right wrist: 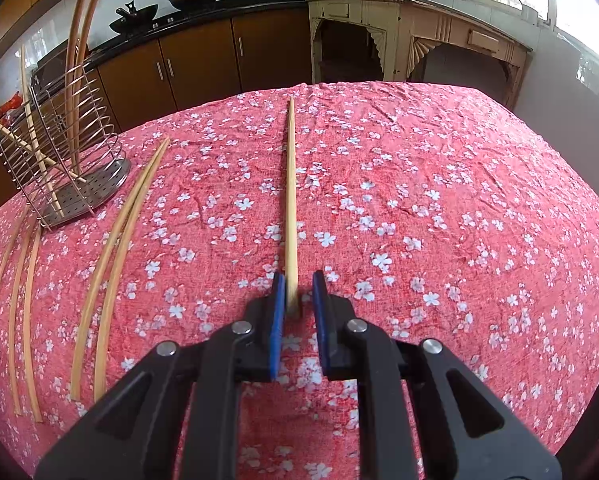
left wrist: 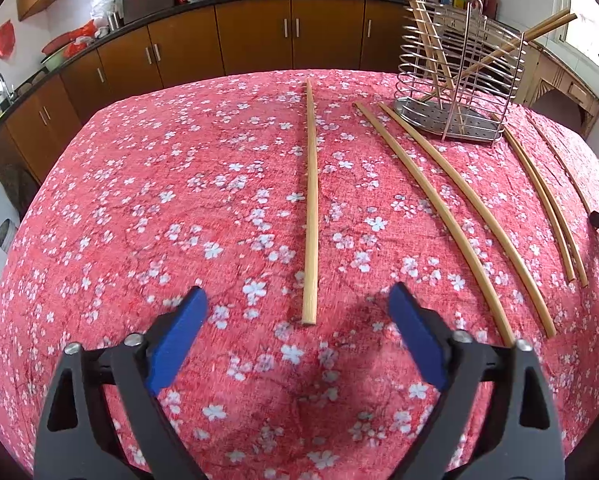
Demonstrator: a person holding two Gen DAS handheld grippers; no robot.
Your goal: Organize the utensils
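Right tool (right wrist: 297, 290) was low over the table (right wrist: 459, 200) w/ its blue pads narrowed around the near end of a lone chopstick (right wrist: 290, 200); left pad touched the stick, right pad stood just off it, so not fully clamped; stick lay flat on the red floral cloth, pointing away; left tool (left wrist: 297, 300) was wide open, holding nothing, w/ another single chopstick (left wrist: 311, 200) lying ahead between its pads, untouched; more chopsticks (left wrist: 451, 208) lay in pairs to the right of it; wire rack (left wrist: 459, 80) stood at the far side w/ several sticks leaning in it.
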